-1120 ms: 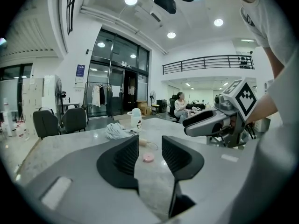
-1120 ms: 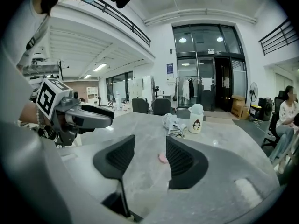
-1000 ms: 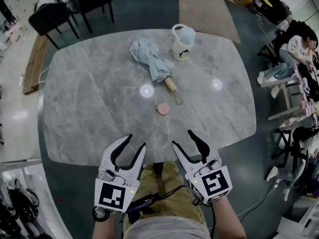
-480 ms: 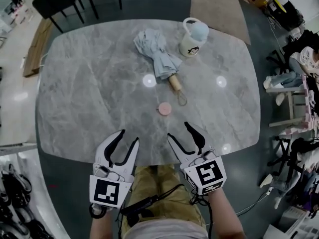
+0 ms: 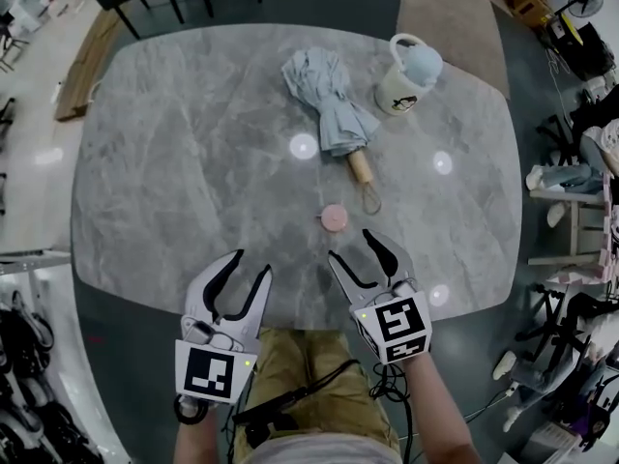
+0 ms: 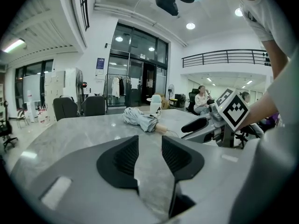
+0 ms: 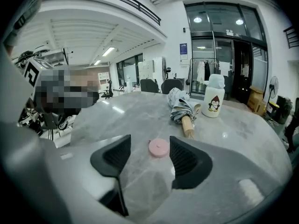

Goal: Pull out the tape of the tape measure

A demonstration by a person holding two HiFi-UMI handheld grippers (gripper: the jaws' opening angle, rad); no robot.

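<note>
Noted left tool [image 5: 250, 264] over the near edge of the grey marble desk [image 5: 174, 162], jaws spread, only bare desk surface in the gap between the pads. Logged nothing gripped there.

Noted right tool [image 5: 350, 246] beside it, also at the near edge, jaws spread wide and just opened further. Found nothing pinched between its pads.

Located the tape measure [image 5: 334, 217], a small round pink case, lying flat on the desk just beyond the right tool's tips. Confirmed in the right gripper view: pink case framed in the gap ahead of the jaws, nearer the right-hand pad, apart from both pads. Could not make out any tape drawn from the case.

Recorded a folded pale blue umbrella [image 5: 329, 100] further back on the desk, its wooden handle [image 5: 360, 165] pointing toward the tape measure, close to it but not touching. Recorded a white lidded mug [image 5: 406, 75] with a penguin print standing upright just right of the umbrella.

Saw the right tool's marker cube in the left gripper view, off to the right of the left jaws.
</note>
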